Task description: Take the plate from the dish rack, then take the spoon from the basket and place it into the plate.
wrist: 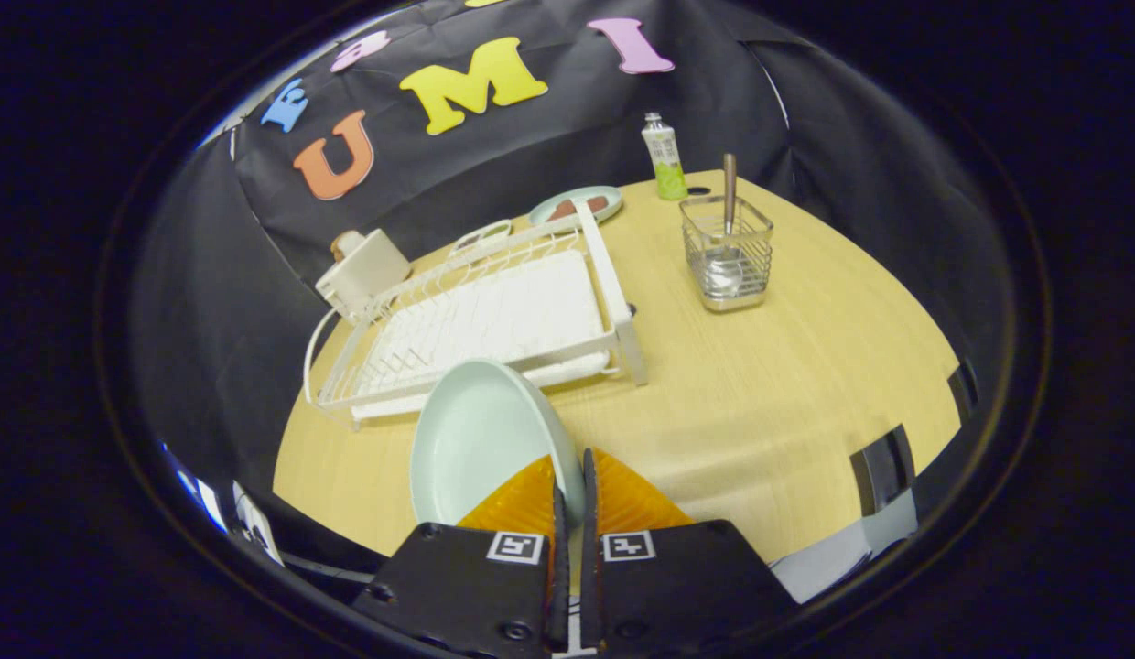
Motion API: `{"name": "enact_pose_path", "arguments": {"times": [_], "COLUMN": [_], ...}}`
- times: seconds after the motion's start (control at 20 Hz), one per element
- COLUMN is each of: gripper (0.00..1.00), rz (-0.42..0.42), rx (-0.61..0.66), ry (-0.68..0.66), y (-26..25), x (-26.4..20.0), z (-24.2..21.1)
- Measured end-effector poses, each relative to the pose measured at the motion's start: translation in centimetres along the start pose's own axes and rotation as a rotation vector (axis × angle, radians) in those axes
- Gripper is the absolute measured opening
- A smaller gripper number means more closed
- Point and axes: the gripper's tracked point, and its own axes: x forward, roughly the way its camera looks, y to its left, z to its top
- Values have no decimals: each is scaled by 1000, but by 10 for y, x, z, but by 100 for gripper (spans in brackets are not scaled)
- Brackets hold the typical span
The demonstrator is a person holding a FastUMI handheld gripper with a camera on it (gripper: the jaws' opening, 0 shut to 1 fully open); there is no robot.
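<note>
A pale green plate (476,439) stands on edge between my fingers, with my gripper (573,471) shut on its rim. It hangs over the wooden table just in front of the white dish rack (494,320), whose slots hold nothing. Beyond and to the right stands a wire basket (728,256) with a spoon (729,206) upright in it, handle up.
A second small plate (577,206) with something brown on it lies behind the rack. A green-and-white tube (664,157) stands at the table's far edge. A white box-like object (362,270) sits at the rack's far left corner. Bare tabletop (787,394) stretches right of the fingers.
</note>
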Motion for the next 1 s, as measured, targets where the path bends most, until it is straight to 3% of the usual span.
{"name": "enact_pose_path", "arguments": {"times": [0.2,0.5,0.75,0.85,0.9,0.95,1.0], "gripper": [10,11,14,41,64,73,75], "rz": [54,36,-70,-127,-138,-138,-130], "rx": [64,50,-69,-135,-168,-180,-172], "ry": [53,52,-65,-128,-163,-195,-214], "y": [-8,-23,-42,-55,-61,-64,-70], "x": [17,33,31,29,27,26,26], "z": [-19,-24,-8,1,9,15,21]}}
